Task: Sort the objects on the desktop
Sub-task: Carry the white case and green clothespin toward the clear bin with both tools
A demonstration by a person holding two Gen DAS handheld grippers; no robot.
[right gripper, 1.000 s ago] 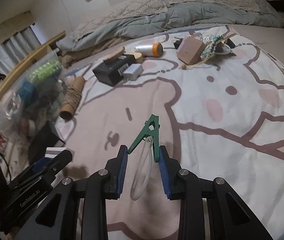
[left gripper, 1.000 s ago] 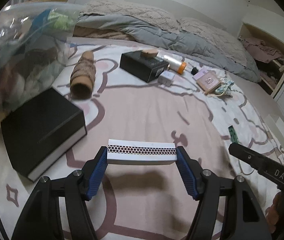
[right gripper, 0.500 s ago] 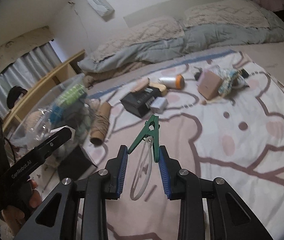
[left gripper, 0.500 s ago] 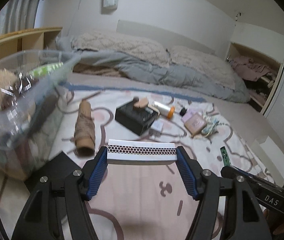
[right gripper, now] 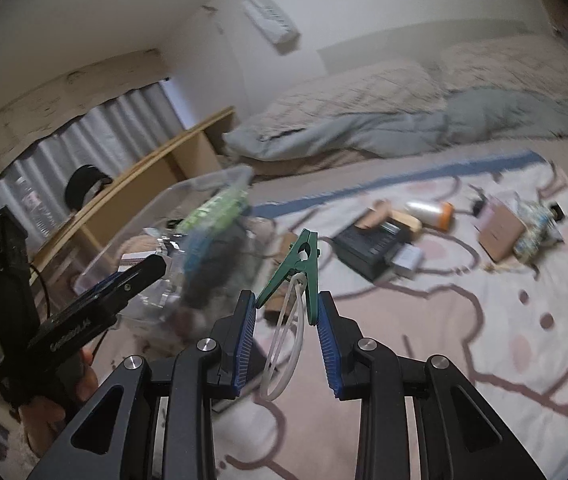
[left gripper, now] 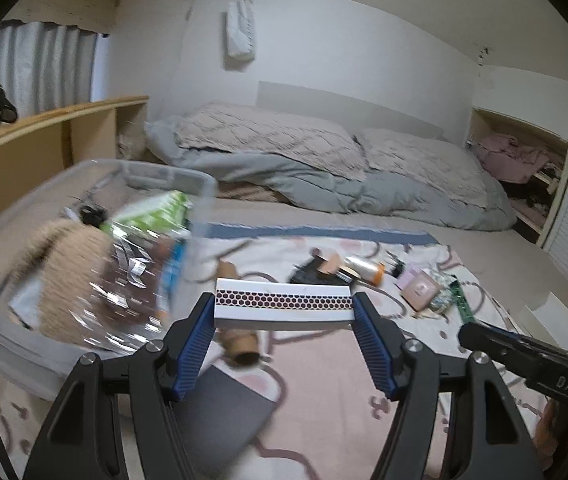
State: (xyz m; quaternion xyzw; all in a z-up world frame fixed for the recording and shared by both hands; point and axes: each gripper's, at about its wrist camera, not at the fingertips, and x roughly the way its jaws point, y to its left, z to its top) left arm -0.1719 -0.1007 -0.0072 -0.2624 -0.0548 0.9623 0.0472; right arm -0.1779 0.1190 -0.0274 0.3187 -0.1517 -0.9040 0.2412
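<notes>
My left gripper (left gripper: 284,308) is shut on a white matchbox (left gripper: 283,307) with a honeycomb striking strip, held crosswise above the bed. My right gripper (right gripper: 286,298) is shut on a green clothes peg (right gripper: 298,268) whose clear loop (right gripper: 284,344) hangs down between the fingers. A clear plastic bin (left gripper: 84,264) full of mixed items stands to the left; in the right wrist view the bin (right gripper: 188,240) lies behind the left gripper (right gripper: 124,276). The right gripper's finger (left gripper: 524,356) enters the left wrist view at the right edge.
On the patterned sheet lie a cardboard tube (left gripper: 240,344), a dark box (left gripper: 220,412) near me, a black box (right gripper: 372,248), a white bottle with orange cap (right gripper: 432,212), a pink box (right gripper: 500,232) and a patterned pouch (right gripper: 536,228). Pillows and a grey quilt (left gripper: 324,176) fill the far end.
Both grippers have risen with their loads still held, and the views have tilted up from the sheet toward the wall. The clear bin now sits lower and nearer in both views.
</notes>
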